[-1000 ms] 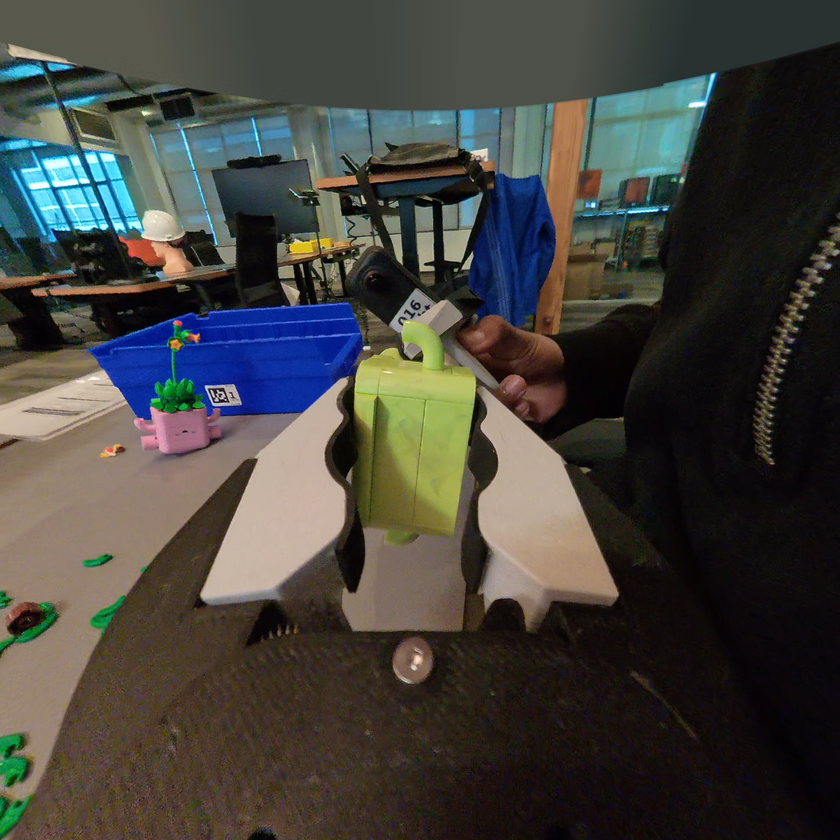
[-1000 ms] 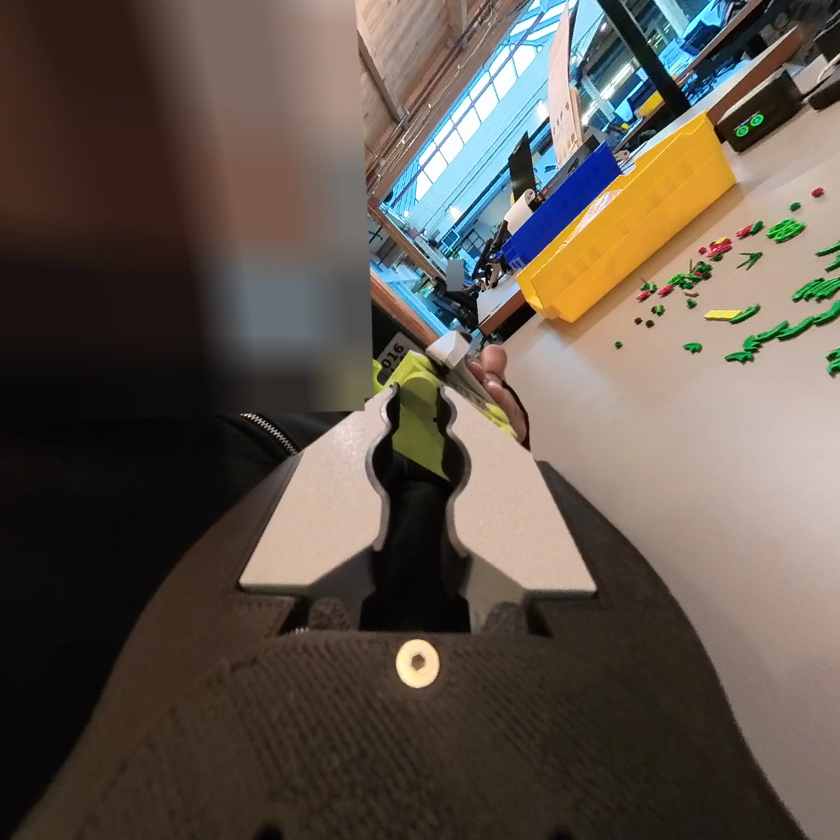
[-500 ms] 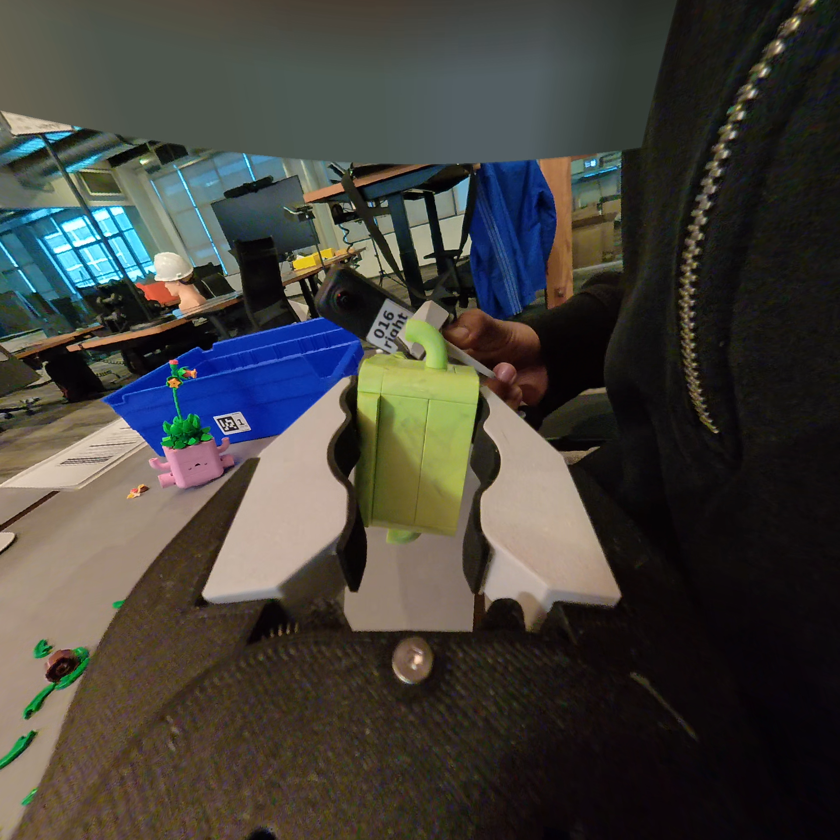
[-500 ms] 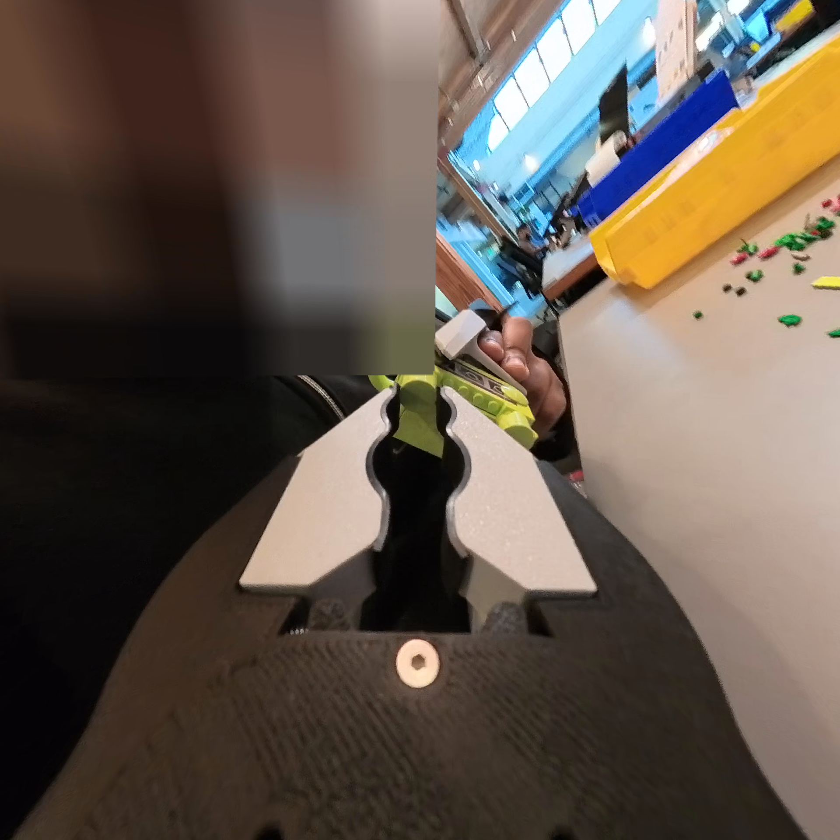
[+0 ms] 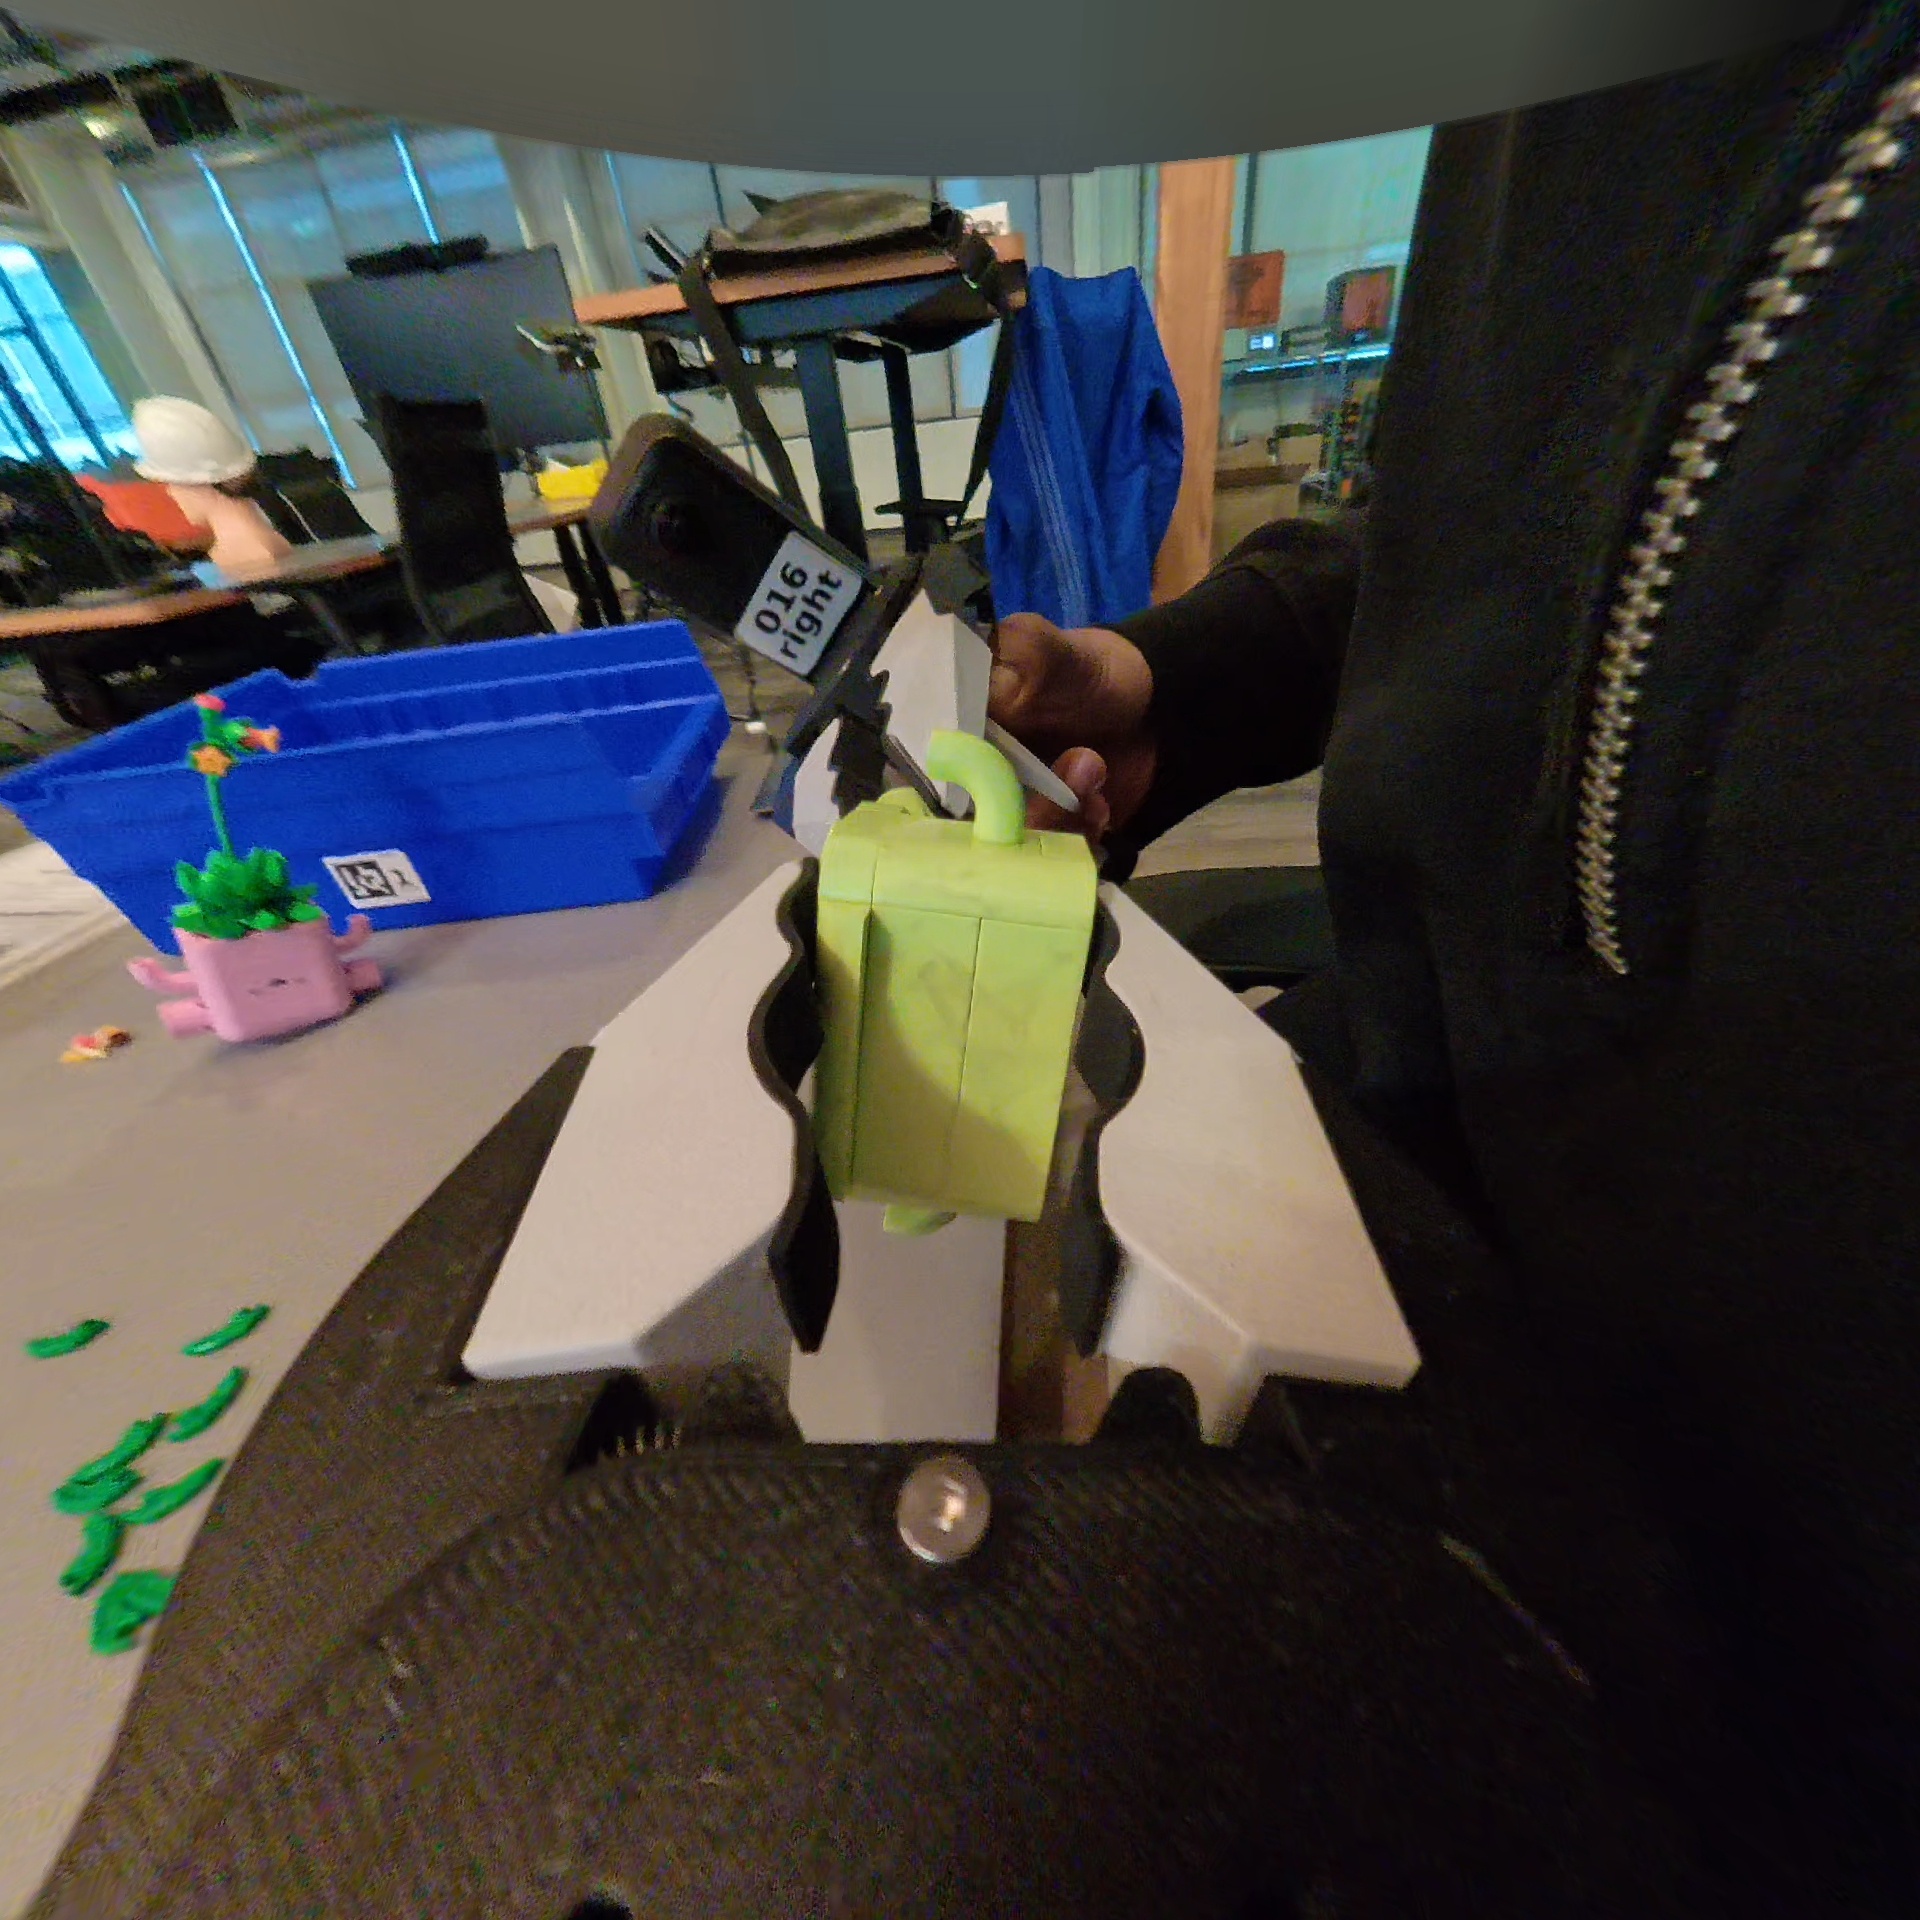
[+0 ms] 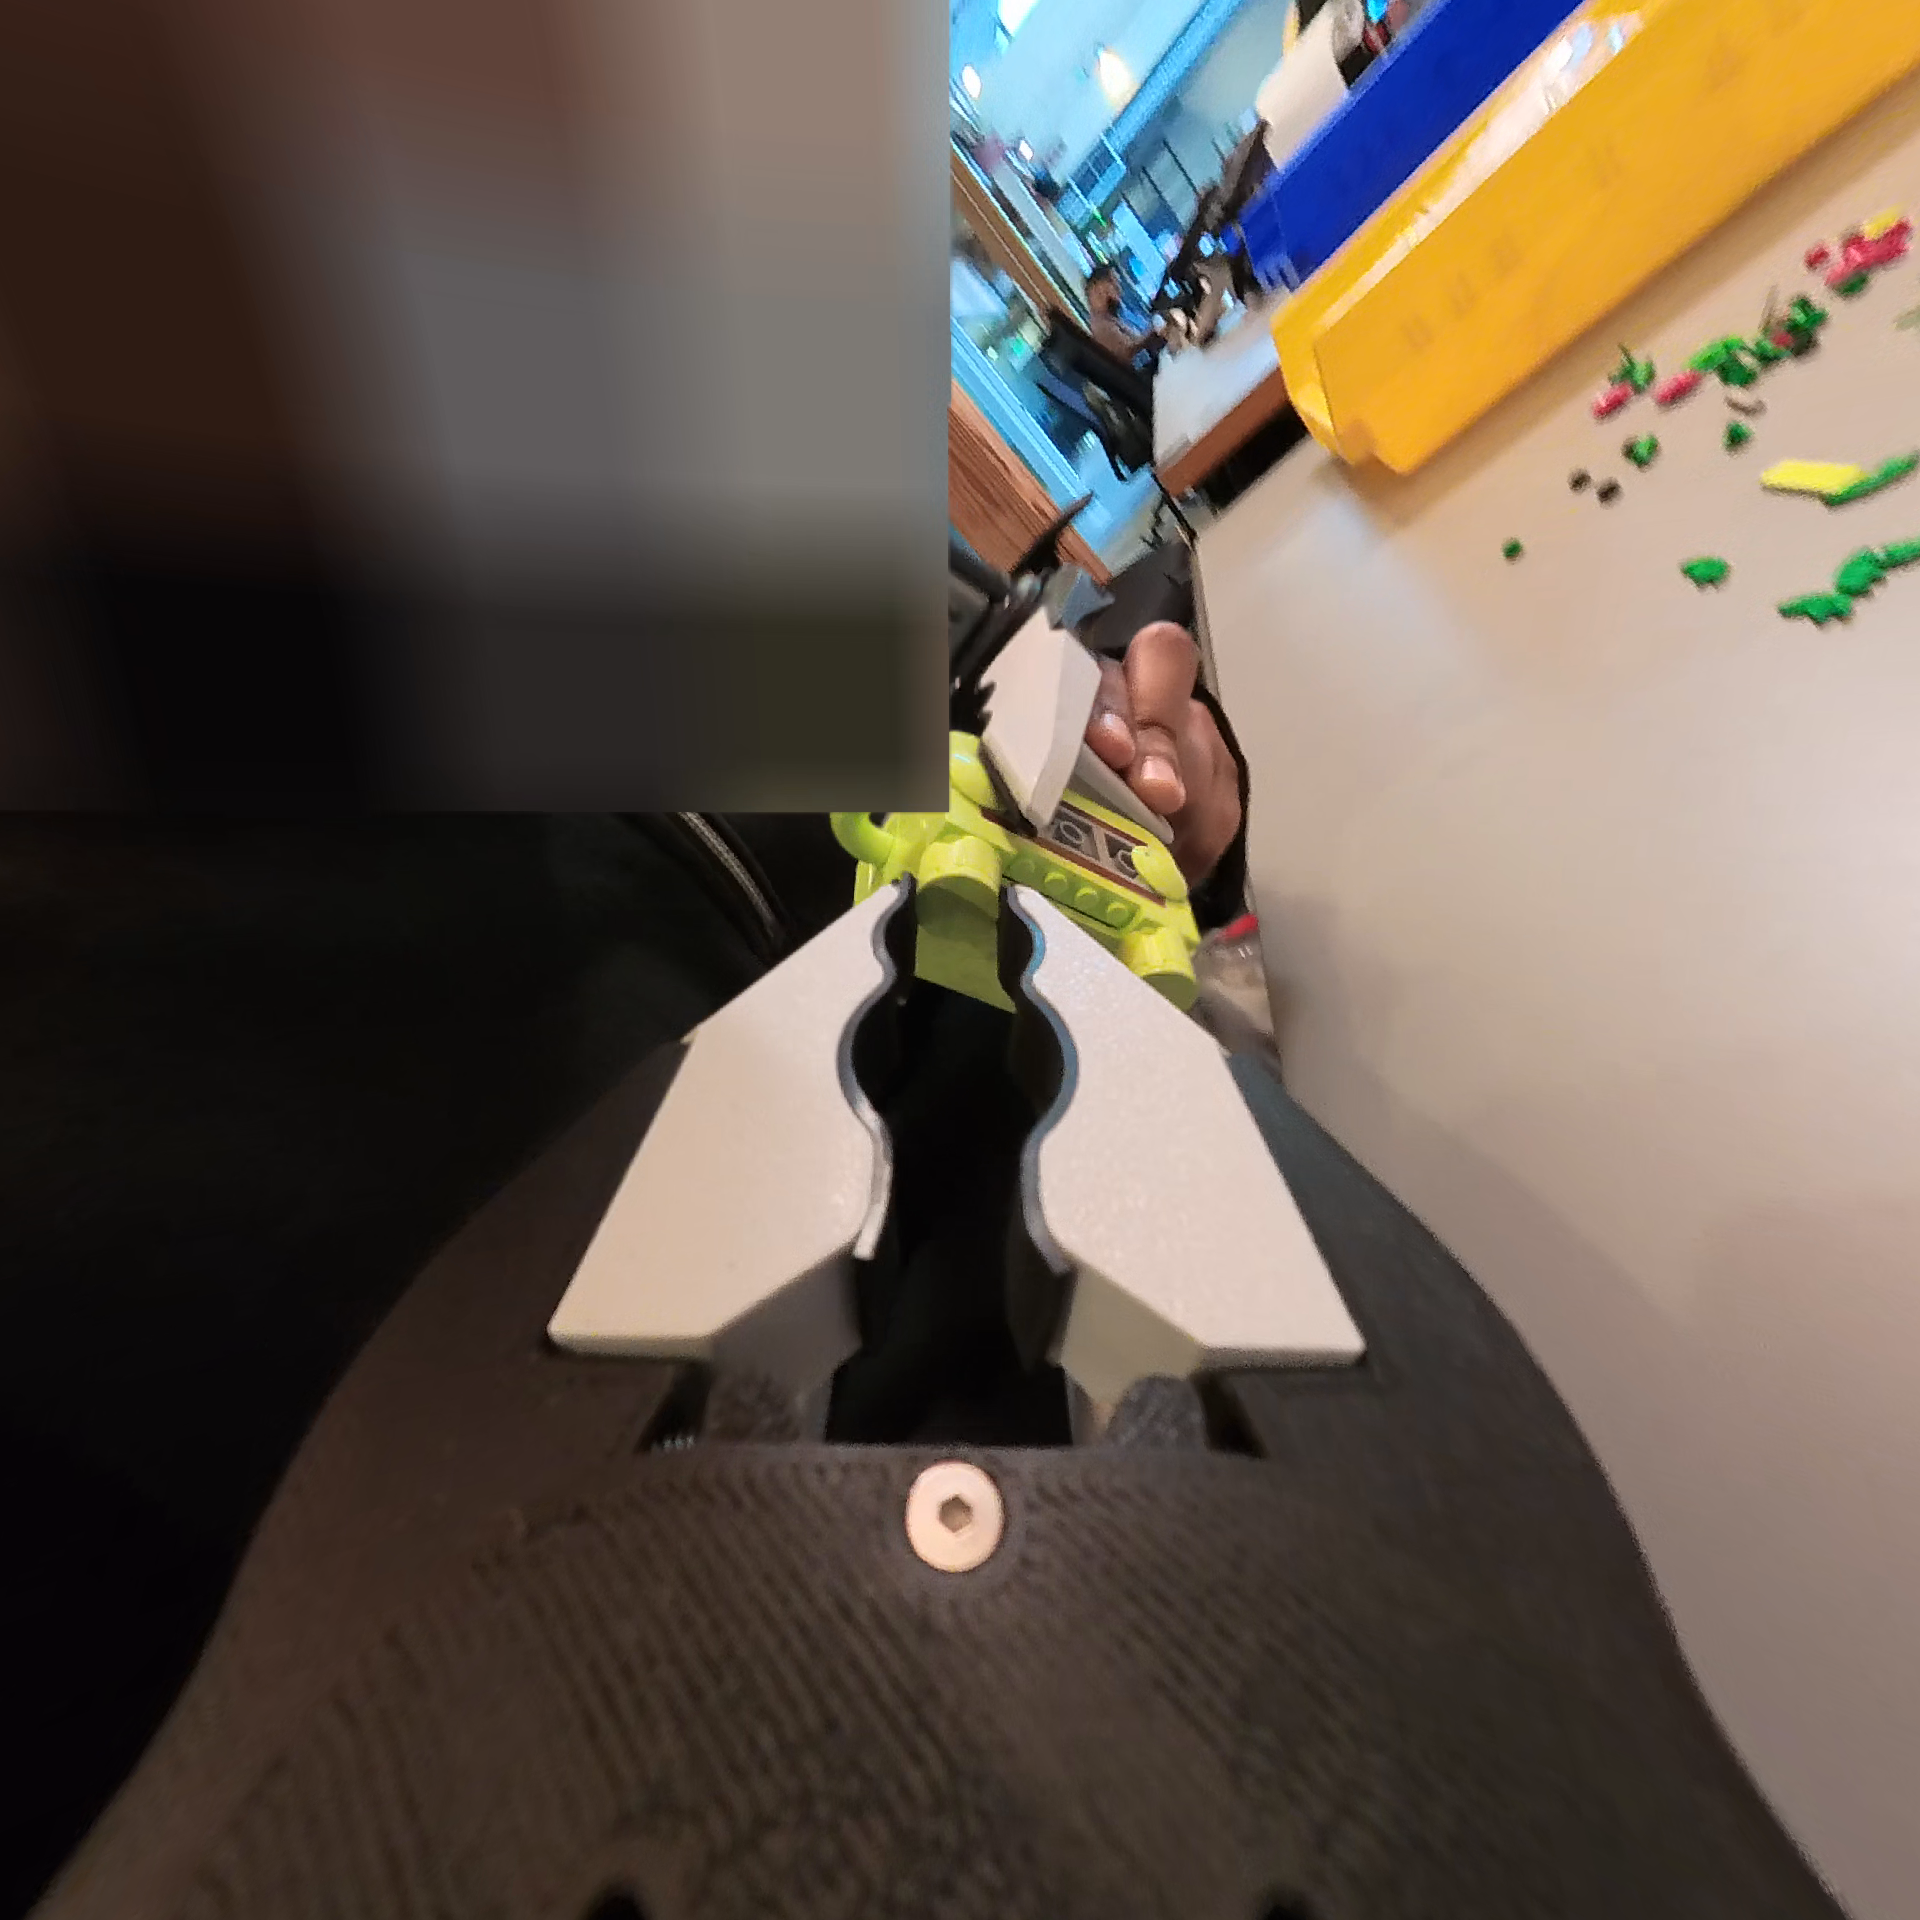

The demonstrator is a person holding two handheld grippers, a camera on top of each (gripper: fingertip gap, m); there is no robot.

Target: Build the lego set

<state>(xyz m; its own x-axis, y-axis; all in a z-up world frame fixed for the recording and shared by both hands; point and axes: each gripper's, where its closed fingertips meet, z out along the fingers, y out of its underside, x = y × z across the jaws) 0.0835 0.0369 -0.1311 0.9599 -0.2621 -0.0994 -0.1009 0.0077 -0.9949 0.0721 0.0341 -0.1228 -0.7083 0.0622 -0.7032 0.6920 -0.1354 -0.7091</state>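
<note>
My left gripper (image 5: 951, 894) is shut on a lime green lego pot (image 5: 951, 1039) and holds it above the table in front of a person in a black jacket. A curved lime arm (image 5: 982, 790) sticks up from the pot's top. My right gripper (image 6: 958, 902) is nearly closed, and its tips pinch a lime piece (image 6: 961, 951) at the pot's edge. In the right wrist view the pot (image 6: 1081, 899) shows a brown studded top. The right gripper (image 5: 894, 717) shows behind the pot in the left wrist view, and the left gripper's finger (image 6: 1039, 717) in the right.
A blue bin (image 5: 416, 790) and a pink lego pot with a flower (image 5: 260, 977) stand on the grey table (image 5: 312, 1143). Green leaf pieces (image 5: 125, 1475) lie at the left. A yellow bin (image 6: 1558, 260) and loose green and red pieces (image 6: 1766, 353) show in the right wrist view. Both grippers' tips are close together, under 4 cm apart.
Both grippers kept their hold. The pot and the grippers tilted and shifted together. The pot's brown studded top now faces the right wrist camera, and the right gripper sits closer to the pot.
</note>
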